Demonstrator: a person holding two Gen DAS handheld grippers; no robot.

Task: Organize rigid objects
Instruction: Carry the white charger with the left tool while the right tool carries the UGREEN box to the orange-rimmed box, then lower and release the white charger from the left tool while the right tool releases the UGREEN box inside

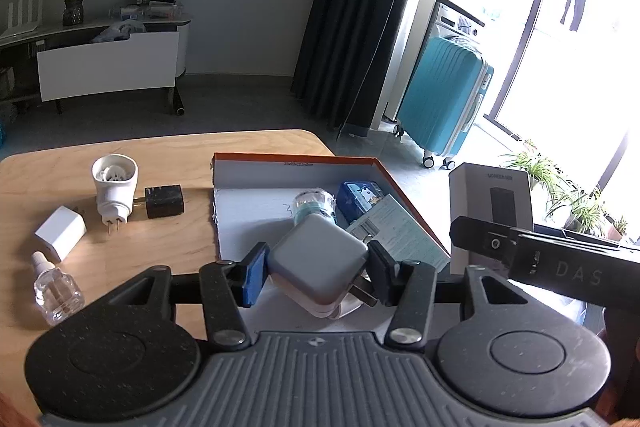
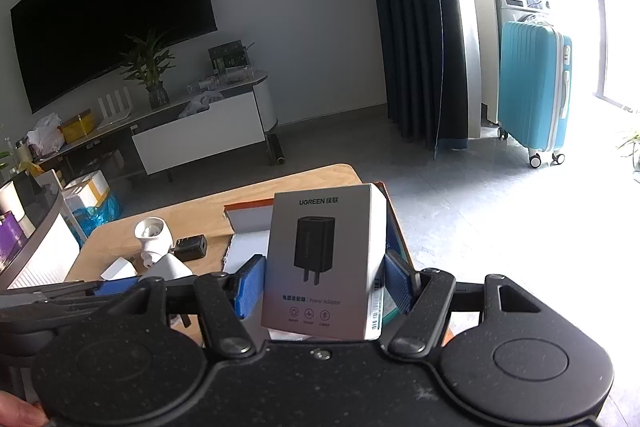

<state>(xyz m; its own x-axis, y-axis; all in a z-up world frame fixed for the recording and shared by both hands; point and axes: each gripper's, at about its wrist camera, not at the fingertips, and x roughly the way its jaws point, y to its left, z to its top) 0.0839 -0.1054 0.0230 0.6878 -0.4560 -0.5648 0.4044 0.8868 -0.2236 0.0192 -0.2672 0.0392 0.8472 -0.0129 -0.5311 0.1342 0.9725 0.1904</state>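
1. Left gripper is seen clamped on a grey-white charger, its blue pads pressed to both sides; the charger is held tilted, prongs toward the near right, above the near end of the shallow box.
2. Right gripper is seen clamped on a grey adapter carton, held upright with its printed face to the camera, above the right edge of the same box.
3. Inside the box, toward its far right, a clear-capped bottle, a blue case and a printed leaflet are already lying; this much may be judged as sorted.
4. Left of the box, on the wooden table, four things are left: a white plug-in diffuser touching a black adapter, a small white charger nearer, and a clear dropper bottle nearest.
5. Roughly half the task is judged done; two items are in transit.
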